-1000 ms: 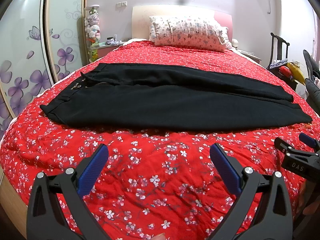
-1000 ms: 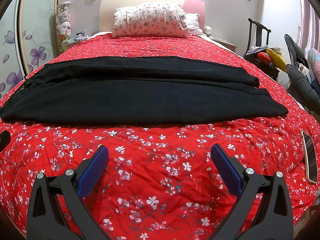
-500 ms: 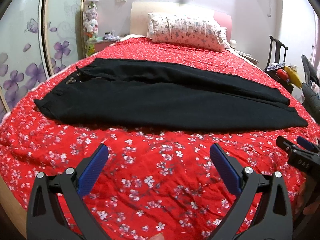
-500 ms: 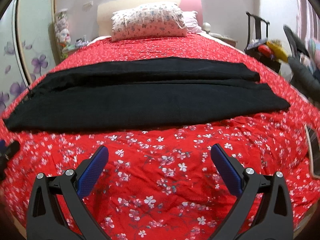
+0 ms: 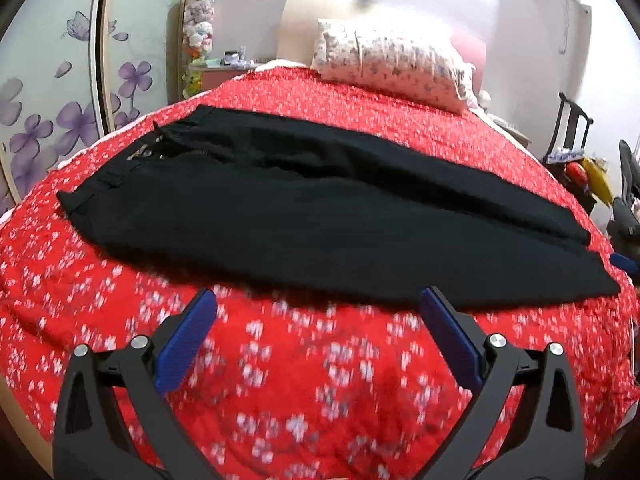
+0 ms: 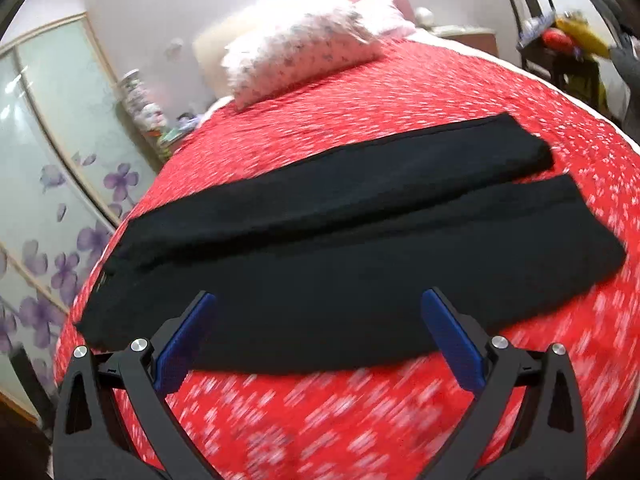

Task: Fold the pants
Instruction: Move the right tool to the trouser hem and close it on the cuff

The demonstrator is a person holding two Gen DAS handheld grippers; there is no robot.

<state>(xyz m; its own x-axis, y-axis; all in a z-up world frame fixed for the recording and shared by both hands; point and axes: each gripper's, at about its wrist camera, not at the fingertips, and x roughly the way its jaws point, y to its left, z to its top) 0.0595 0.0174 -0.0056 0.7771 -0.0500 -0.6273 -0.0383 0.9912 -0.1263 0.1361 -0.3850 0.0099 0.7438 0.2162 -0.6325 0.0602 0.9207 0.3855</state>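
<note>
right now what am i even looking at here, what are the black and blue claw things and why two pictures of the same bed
Each picture comes from a small wide-angle camera on a tool that a person carries, one in each hand. The black arms with blue pads at the bottom are its two fingers. One view looks along the left hand-held gripper, the other along the right hand-held gripper, so the same bed appears from two angles. Both stand wide open and hold nothing. On the red flowered bedspread a pair of black pants lies spread out across the bed, not yet folded short. A flowered pillow sits at the head.
</note>
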